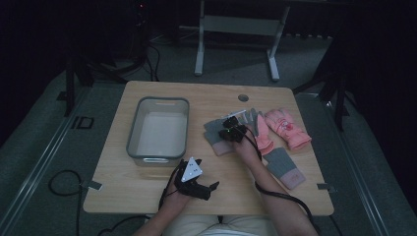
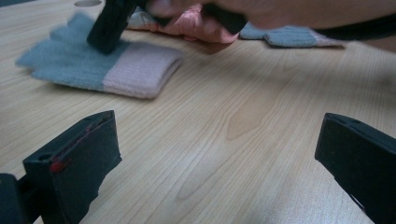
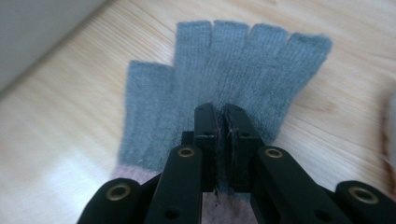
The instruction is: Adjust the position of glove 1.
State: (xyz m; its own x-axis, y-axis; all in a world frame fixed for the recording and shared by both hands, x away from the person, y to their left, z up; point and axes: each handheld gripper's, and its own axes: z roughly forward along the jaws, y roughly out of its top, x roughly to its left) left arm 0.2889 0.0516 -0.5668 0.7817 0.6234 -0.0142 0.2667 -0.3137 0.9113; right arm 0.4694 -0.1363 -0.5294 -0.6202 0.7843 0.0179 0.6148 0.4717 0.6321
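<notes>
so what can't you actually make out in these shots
- Right gripper view: the grey glove's pink cuff is hidden behind the right claw, which is pinched shut on the knit.
- Left gripper view: the pink gloves are blurred and blocked by the person's hand.
- High view: the bin's inside is too dim to read.

R gripper (image 1: pixel 231 132) on grey glove (image 1: pixel 216 135); L gripper (image 1: pixel 209 189) near table edge.
</notes>
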